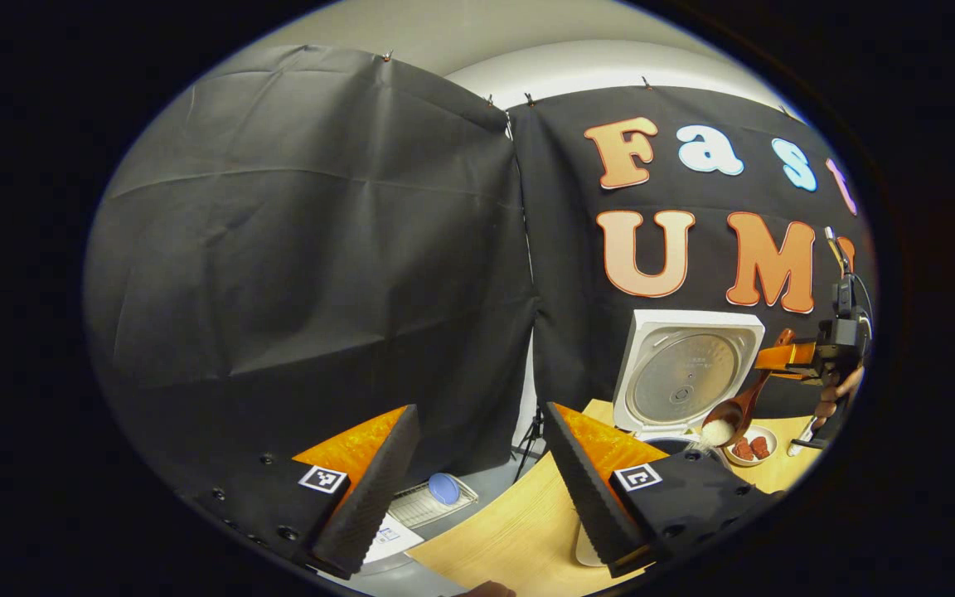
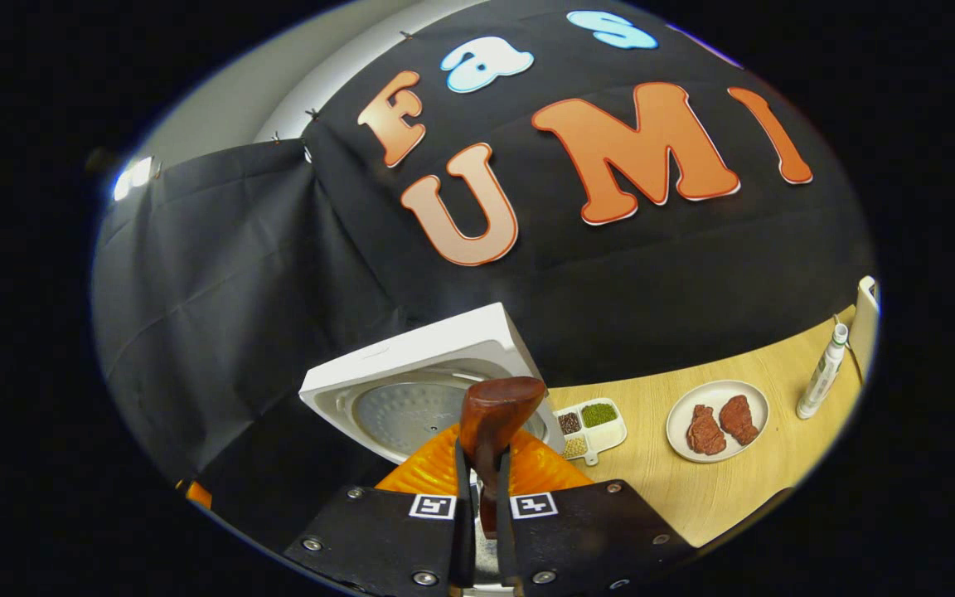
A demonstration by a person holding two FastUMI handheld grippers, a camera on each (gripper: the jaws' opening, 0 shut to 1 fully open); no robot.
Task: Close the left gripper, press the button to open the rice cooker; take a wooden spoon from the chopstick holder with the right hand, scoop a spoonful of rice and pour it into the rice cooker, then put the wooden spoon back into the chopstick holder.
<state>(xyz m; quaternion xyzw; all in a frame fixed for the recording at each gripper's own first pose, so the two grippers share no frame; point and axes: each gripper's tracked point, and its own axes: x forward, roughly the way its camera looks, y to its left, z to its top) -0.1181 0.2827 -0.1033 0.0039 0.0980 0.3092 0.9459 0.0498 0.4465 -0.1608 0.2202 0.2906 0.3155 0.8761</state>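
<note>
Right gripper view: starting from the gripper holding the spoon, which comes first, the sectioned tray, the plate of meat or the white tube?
1. Sectioned tray, just right of the wooden spoon held in the right gripper.
2. Plate of meat, farther right on the table.
3. White tube, standing at the far right edge.

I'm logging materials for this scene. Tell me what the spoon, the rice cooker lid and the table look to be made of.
Wooden spoon: dark reddish-brown wood, smooth glossy finish. Rice cooker lid: white shell, probably plastic; its dull grey inner disc looks like metal. Table: pale wood-grain surface, possibly laminate.
</note>
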